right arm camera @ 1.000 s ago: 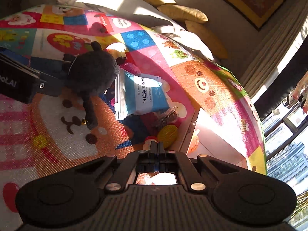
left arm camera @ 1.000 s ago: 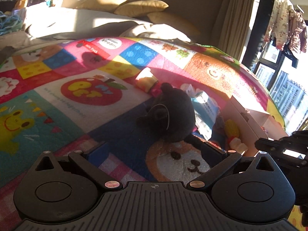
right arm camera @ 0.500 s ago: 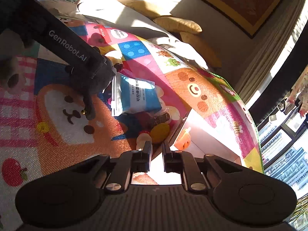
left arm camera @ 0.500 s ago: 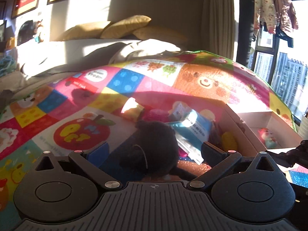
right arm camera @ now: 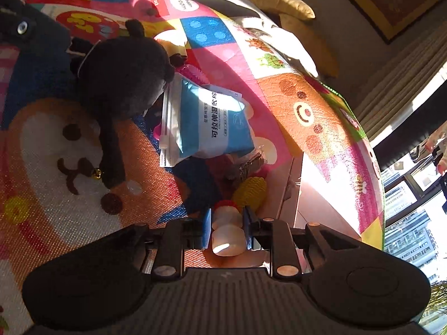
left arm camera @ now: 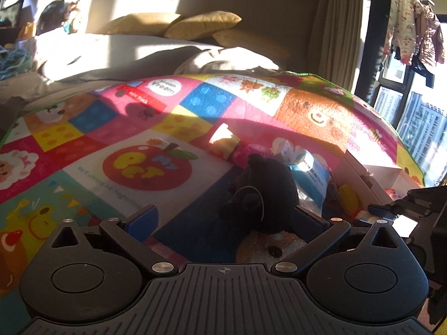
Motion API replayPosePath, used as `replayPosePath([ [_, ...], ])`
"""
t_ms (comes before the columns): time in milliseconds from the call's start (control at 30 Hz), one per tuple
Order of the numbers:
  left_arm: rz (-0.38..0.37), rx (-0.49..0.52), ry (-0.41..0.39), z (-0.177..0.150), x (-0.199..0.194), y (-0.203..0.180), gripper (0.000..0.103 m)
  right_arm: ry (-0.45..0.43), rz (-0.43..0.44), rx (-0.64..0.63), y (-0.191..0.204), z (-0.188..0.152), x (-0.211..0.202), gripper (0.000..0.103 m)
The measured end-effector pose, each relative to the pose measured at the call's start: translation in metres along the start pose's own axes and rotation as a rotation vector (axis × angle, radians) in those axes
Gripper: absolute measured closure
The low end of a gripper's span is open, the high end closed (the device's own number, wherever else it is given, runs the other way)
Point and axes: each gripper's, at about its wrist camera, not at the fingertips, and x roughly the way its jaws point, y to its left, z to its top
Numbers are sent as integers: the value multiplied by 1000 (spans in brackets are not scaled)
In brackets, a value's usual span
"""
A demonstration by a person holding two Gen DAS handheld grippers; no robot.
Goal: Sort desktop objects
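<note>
A black plush toy [left arm camera: 268, 189] lies on the colourful play mat [left arm camera: 83, 145], just ahead of my left gripper [left arm camera: 226, 217], whose jaws stand wide open on either side of it without touching. In the right wrist view the plush [right arm camera: 125, 78] lies at the upper left. My right gripper [right arm camera: 226, 223] is low over the mat, its jaws opening, with a small white bottle with a red cap [right arm camera: 226, 231] lying between the blue pads [right arm camera: 207, 224]. I see no squeeze on it. The right gripper [left arm camera: 391, 209] also shows at the right edge of the left wrist view.
A blue wipes pouch [right arm camera: 212, 117], a yellow corn-shaped toy [right arm camera: 250, 192] and a dark wrapper [right arm camera: 251, 159] lie beside the plush. An open white box [right arm camera: 315, 195] stands on the right. A bed with yellow pillows [left arm camera: 201, 25] lies behind the mat.
My right gripper's jaws have parted from shut and moved forward, so the white bottle now lies between them. My left gripper dipped toward the plush, then drew back slightly, still open.
</note>
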Motion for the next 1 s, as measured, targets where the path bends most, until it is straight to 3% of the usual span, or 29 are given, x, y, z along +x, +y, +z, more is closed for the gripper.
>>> replayPosePath([
  [100, -8, 1, 11, -2, 0, -3, 0, -73, 72, 132, -27, -17, -42, 80],
  [233, -47, 7, 23, -3, -1, -16, 0, -196, 177, 366, -59, -67, -86, 80],
  [433, -139, 122, 35, -13, -7, -66, 0, -214, 204, 576, -76, -139, -109, 80],
  [567, -88, 189, 32, -16, -3, -90, 0, -166, 239, 600, -75, -159, -107, 79],
  [600, -67, 208, 24, -16, -1, -93, 0, -163, 246, 616, -76, -163, -108, 68],
  [633, -22, 229, 12, -14, 4, -95, 0, -167, 254, 630, -78, -167, -111, 46],
  [700, 69, 255, -1, -7, 15, -94, 0, -184, 245, 685, -83, -174, -115, 17],
  [733, 112, 271, -3, -4, 23, -93, 0, -184, 252, 720, -86, -178, -117, 7],
  [833, 188, 357, -20, 4, 46, -94, 0, -132, 338, 822, -93, -187, -109, 4],
  [1000, 176, 444, -7, 6, 68, -101, 0, -5, 458, 980, -95, -201, -87, 0],
])
